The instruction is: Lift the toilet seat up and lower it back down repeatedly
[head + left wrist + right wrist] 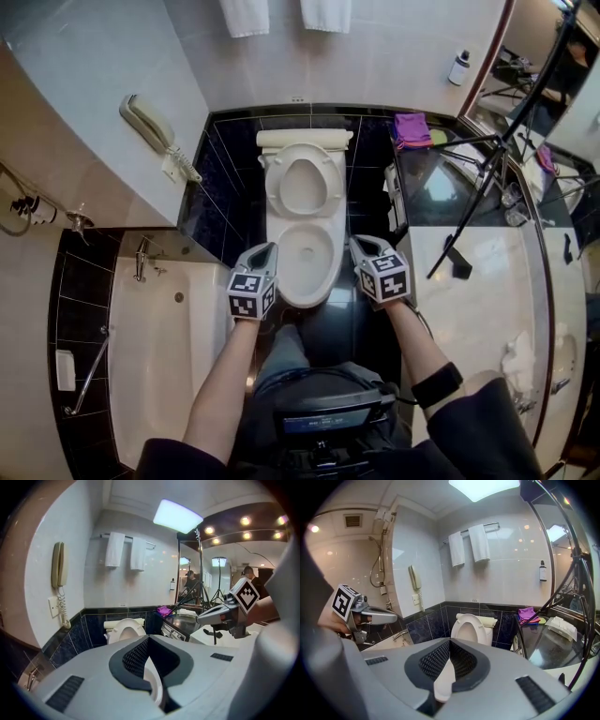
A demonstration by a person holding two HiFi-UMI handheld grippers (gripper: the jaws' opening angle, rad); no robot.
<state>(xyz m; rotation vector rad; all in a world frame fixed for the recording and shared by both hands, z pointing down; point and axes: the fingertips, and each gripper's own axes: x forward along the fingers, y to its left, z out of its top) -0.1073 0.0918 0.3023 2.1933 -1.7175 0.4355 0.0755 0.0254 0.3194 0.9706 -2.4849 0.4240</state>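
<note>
The white toilet seat (303, 184) stands raised, leaning back against the tank (305, 139), and the bowl (307, 261) lies open below it. My left gripper (269, 247) hovers at the bowl's front left and my right gripper (356, 242) at its front right, both apart from the seat. In the left gripper view the jaws (148, 638) meet at their tips with nothing held, and the raised seat (123, 631) shows beyond them. The right gripper (450, 640) looks the same in its own view, shut and empty, with the seat (469, 627) ahead.
A bathtub (159, 356) lies to the left, under a wall phone (150, 122). On the right runs a dark counter (441, 187) with a purple cloth (410, 128) and a black tripod (487, 178). White towels (246, 14) hang on the far wall.
</note>
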